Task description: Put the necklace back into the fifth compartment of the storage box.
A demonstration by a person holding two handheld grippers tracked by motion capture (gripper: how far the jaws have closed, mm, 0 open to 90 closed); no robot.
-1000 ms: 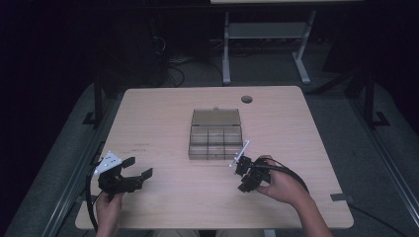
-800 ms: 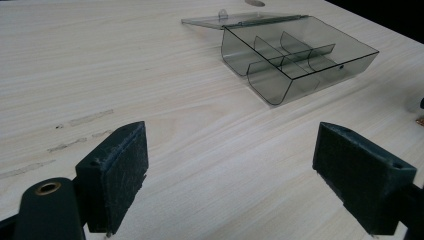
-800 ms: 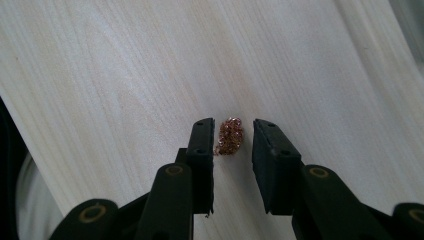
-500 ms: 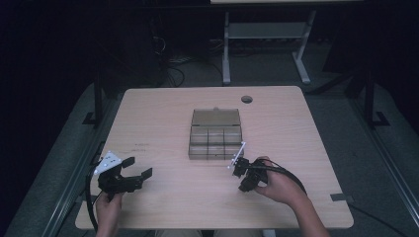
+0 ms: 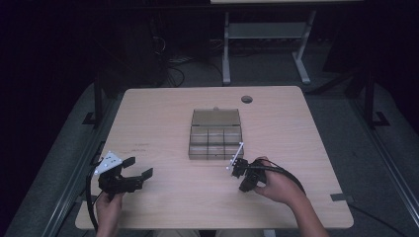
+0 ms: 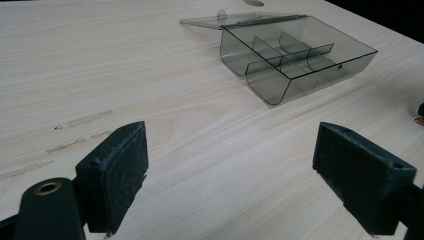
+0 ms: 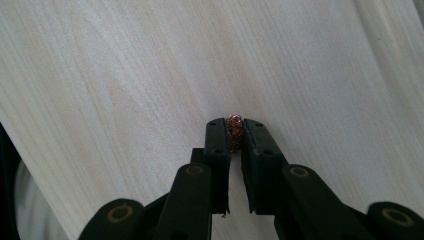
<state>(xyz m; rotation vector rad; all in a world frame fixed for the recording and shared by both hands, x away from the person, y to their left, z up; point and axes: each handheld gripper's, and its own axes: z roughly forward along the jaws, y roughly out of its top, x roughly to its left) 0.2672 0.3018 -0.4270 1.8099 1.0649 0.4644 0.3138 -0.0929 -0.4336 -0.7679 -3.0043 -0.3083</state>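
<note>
A small reddish-brown glittery bead (image 7: 235,131) sits pinched between the pads of my right gripper (image 7: 235,125), just above the wooden table; its jaws have just been closing on it. From above, the right gripper (image 5: 245,183) points down at the table just in front of the box's right corner. A smoky clear compartment box (image 5: 216,143) stands mid-table with its lid (image 5: 216,117) laid open behind it. My left gripper (image 5: 138,167) rests at the front left, wide open with nothing between its pads (image 6: 117,165), facing the box (image 6: 300,55).
The wooden table (image 5: 163,113) has a round cable hole (image 5: 246,99) at the back right. Faint scuff marks (image 6: 82,120) run across the wood on the left. A piece of grey tape (image 5: 341,198) sticks to the front right edge.
The right gripper's jaws have drawn together around the bead. Neither hand has shifted, and the left gripper stays open.
</note>
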